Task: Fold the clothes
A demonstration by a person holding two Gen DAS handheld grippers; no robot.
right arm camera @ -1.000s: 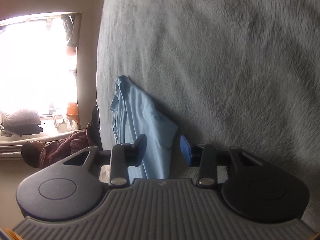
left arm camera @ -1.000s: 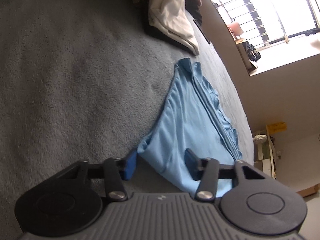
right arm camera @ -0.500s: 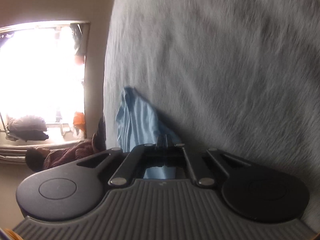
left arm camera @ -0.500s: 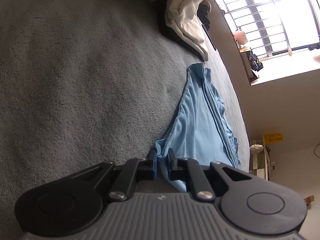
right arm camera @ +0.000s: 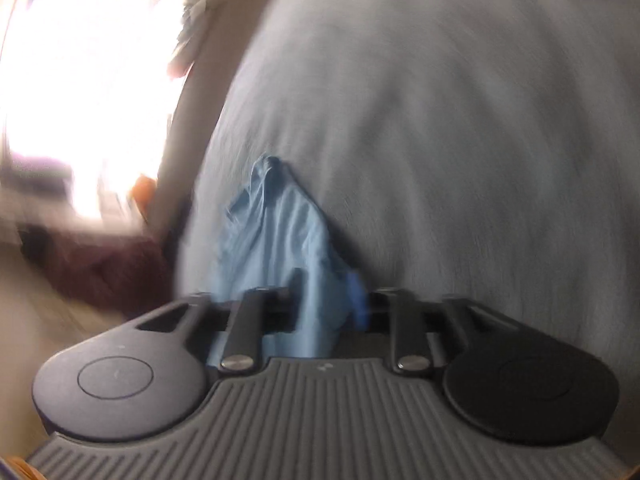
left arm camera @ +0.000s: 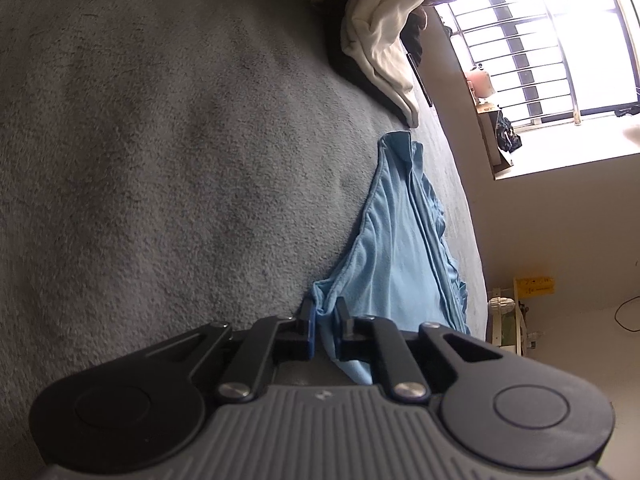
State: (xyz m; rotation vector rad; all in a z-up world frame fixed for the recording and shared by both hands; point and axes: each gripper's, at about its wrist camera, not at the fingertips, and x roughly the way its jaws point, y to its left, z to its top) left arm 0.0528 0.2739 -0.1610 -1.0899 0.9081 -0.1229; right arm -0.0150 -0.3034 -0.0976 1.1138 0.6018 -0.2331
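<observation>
Left wrist view: The light blue garment (left arm camera: 400,256) lies on the grey blanket (left arm camera: 160,160), stretched in a long narrow shape away from the camera toward the window (left arm camera: 552,40). Its near corner sits between the fingers of the left gripper (left arm camera: 325,326), whose jaws are nearly closed and pinch that corner. A cream cloth (left arm camera: 384,20) lies heaped farther along, well apart from the garment. The fabric appears thin, light and limp; judged from its drape, it will sag and bunch unless held at corners or hems, so a corner pinch is the suitable hold.

Right wrist view: This frame is motion-blurred. The same garment (right arm camera: 280,232) rises in a peak in front of the right gripper (right arm camera: 326,300), and fabric hangs between the fingers. The jaws stand partly apart and are opening; the cloth touches the blue pad (right arm camera: 357,300), but whether the pads press on it cannot be determined. Risk: a loose hold here would let the soft cloth slip.
</observation>
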